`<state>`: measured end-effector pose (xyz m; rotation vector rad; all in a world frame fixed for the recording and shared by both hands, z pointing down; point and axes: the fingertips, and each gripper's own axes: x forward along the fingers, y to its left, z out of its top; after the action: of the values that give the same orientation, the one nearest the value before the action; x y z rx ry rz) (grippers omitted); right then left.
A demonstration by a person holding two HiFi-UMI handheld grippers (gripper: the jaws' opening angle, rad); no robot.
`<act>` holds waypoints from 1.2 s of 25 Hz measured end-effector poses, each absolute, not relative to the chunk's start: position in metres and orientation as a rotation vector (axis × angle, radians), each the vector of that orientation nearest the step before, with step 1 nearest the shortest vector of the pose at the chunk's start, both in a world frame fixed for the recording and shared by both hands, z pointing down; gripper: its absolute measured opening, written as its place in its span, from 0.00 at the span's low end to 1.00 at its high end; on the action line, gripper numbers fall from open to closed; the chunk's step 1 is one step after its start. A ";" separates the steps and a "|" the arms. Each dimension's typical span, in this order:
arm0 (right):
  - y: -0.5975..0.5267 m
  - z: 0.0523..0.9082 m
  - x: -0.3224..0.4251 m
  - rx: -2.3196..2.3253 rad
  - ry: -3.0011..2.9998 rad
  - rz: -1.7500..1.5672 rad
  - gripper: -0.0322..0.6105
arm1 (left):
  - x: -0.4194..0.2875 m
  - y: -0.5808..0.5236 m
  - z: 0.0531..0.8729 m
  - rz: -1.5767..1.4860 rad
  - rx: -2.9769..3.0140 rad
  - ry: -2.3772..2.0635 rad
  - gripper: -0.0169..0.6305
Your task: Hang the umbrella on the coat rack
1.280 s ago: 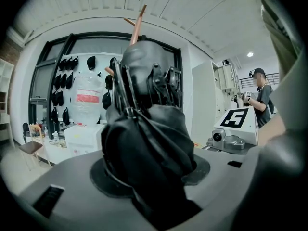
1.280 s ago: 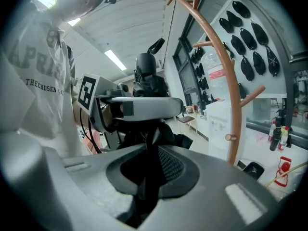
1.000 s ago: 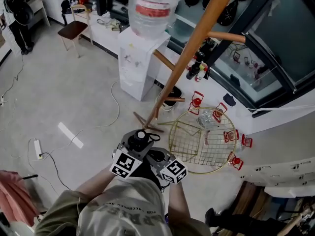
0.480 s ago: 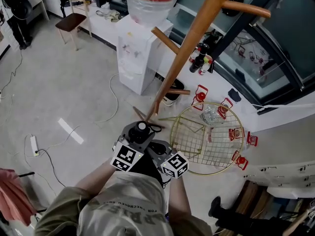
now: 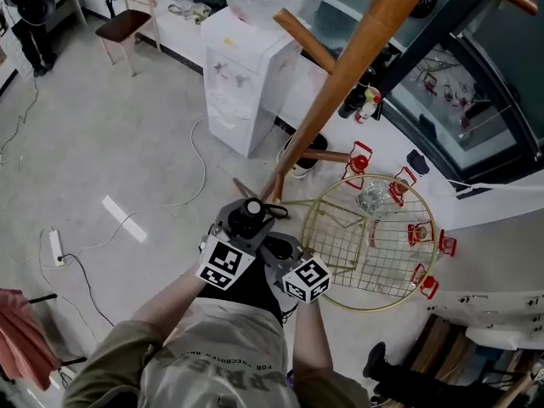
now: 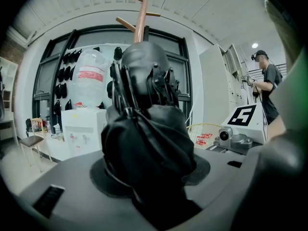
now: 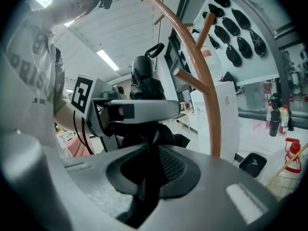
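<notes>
**Desk:** What could go wrong here?

**Photographer:** From the left: the left gripper (image 5: 231, 253) has its jaws clamped on the folded black umbrella (image 6: 144, 129), on soft fabric rather than the shaft; that bundle could slide or twist on the lift. Beside it, the right gripper (image 5: 297, 272) has its jaws closed narrow on a thin dark fold of the same umbrella; a pinch that slight could pull free. The carry loop (image 7: 155, 49) is small, and the coat rack (image 5: 340, 83) stands just ahead with its pegs (image 5: 303, 41) high; a missed peg means a drop, perhaps onto the gold wire stand (image 5: 374, 236) to the right.

**Desk:** And the arms?

**Photographer:** Both forearms are drawn in at the chest; the grippers sit side by side, touching or nearly so, aimed towards the rack's foot.
</notes>
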<state>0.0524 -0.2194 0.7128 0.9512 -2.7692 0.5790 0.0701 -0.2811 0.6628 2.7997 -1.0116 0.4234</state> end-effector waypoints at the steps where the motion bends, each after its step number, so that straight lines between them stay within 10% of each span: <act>1: -0.223 0.716 0.053 0.954 -2.767 0.580 0.09 | 0.071 -0.284 0.666 0.428 2.803 -1.011 0.37; 30: -0.246 0.757 0.088 1.172 -2.629 0.495 0.10 | 0.086 -0.327 0.738 0.450 2.745 -1.032 0.38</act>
<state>0.0876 -0.2457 0.7572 1.1716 -2.6290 0.4947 0.0861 -0.3273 0.7384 2.7450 -1.0320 0.4501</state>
